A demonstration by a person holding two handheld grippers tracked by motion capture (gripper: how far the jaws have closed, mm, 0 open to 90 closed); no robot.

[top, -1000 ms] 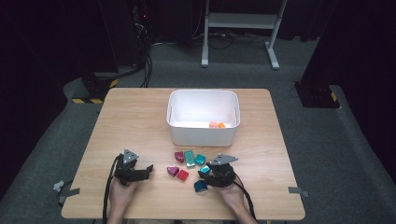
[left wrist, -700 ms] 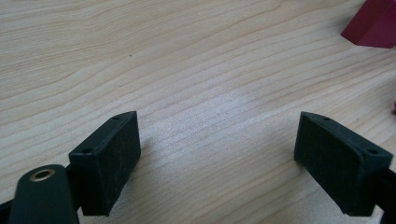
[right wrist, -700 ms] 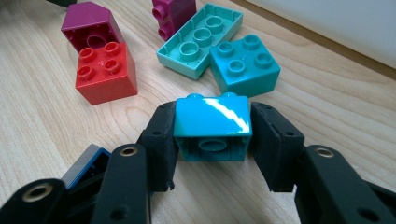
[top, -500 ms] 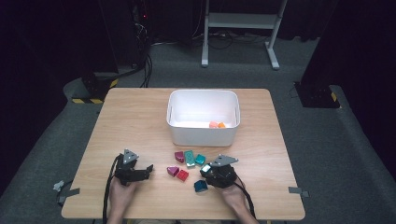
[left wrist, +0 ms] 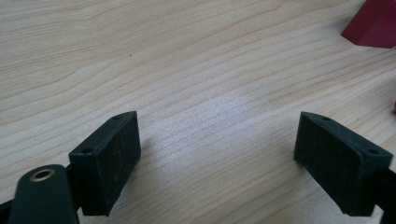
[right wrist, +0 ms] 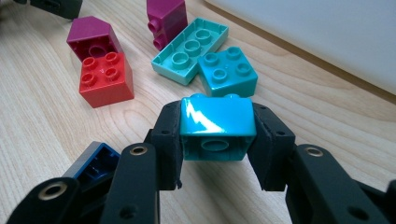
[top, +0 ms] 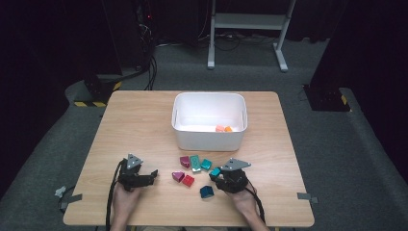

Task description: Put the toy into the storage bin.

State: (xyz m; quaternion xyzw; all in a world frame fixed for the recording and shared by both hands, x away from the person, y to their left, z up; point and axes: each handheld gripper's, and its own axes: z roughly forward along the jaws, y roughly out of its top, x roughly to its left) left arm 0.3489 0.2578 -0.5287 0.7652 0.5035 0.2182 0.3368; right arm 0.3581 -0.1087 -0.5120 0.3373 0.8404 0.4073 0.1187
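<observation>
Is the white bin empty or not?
Not empty. The white bin holds orange pieces at its near right corner, in the high view.

A wooden table (top: 144, 120) is standing on grey carpet (top: 356, 144); a white metal stand (top: 250, 21) and black cables (top: 149, 67) are sitting behind it in darkness.

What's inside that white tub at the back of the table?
In the white tub, two small orange pieces lie against its near right wall. The rest of the floor that shows looks bare, but the near wall hides the strip just behind it.
</observation>
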